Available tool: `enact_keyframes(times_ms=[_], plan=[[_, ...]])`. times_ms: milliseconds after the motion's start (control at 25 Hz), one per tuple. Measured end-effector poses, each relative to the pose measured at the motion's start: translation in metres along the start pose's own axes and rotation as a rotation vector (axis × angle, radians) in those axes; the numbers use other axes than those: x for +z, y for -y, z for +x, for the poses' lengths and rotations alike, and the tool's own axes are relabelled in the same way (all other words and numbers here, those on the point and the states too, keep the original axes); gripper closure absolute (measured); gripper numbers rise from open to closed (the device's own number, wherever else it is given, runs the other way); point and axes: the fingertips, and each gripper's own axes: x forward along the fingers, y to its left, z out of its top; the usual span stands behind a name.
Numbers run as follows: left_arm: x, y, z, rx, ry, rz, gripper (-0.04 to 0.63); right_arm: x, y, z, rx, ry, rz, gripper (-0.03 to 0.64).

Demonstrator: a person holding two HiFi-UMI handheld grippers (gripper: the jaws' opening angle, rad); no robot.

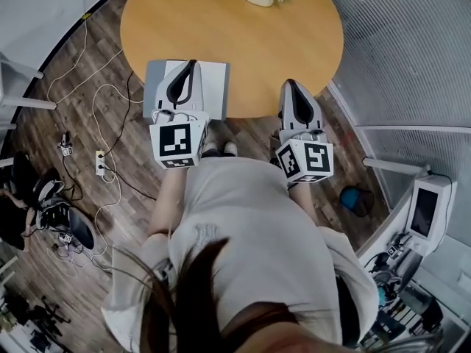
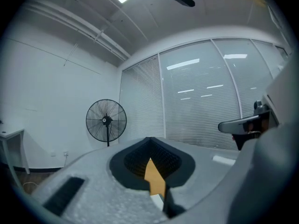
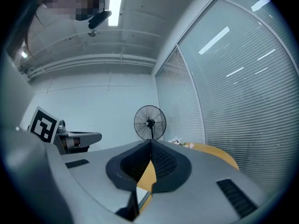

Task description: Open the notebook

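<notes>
left hand-held gripper closed; its view shows fan, head view the notebook.

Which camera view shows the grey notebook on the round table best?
The head view: the notebook lies flat there, partly hidden by the left gripper. Both gripper views look level across the room and show at most a pale sliver low between the jaws, not a recognisable notebook.

Two grey hand-held grippers, person in pale clothes

The left gripper and right gripper are pale grey shells with black ribbed inner pads. Behind each sits a white cube bearing black square markers. The person wears a light short-sleeved top.
</notes>
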Motion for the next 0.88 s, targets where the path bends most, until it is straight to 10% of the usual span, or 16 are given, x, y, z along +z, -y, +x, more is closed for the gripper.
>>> enact_keyframes(times_ms=[880], plan=[[0.003, 0.079, -0.025, -0.087, 0.003, -0.059, 0.580, 0.005, 0.014, -0.028, 0.071, -0.008, 0.008, 0.615]])
